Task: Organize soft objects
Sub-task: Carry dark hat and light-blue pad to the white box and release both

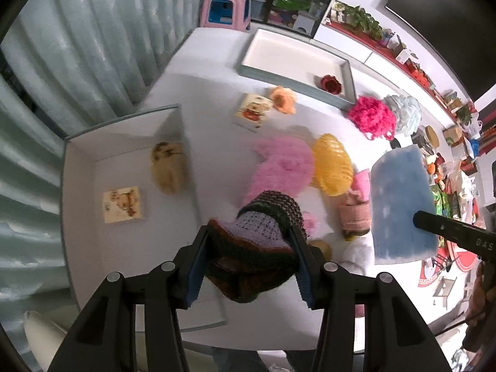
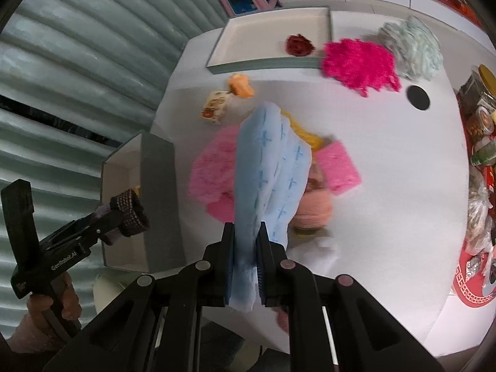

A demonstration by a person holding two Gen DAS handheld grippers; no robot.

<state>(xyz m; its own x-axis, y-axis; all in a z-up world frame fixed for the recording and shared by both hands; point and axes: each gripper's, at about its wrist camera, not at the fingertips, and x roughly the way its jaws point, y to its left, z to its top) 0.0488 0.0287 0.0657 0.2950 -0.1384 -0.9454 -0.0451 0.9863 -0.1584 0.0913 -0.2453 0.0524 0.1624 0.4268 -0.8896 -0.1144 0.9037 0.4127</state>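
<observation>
While the left gripper fills the bottom of its own view, clamped on a dark knitted piece with a lilac lining, that bundle hides the table straight below it and covers the lower edge of the fluffy pink mat. A small yellowish thing at the right fingertip is mostly hidden and cannot be identified. In the right wrist view the right gripper is pinched on a pale blue cloth with blue crosses; the cloth hangs up the middle of the frame and screens the yellow netted ball, a peach roll and part of a pink sponge. Motion blur softens most of the pile.

At the left of the left wrist view the grey box holds a tan plush and a printed block, with bare floor around them; its lower edge is cut off behind the gripper. A second printed block and an orange flower lie on the white table near the far tray, where a dark red flower sits in the right corner. A magenta pom and a pale blue-green one touch just beyond that tray's corner. The right half of the table is open apart from a black round hole; clutter crowds its right edge. A hand shows at lower left.
</observation>
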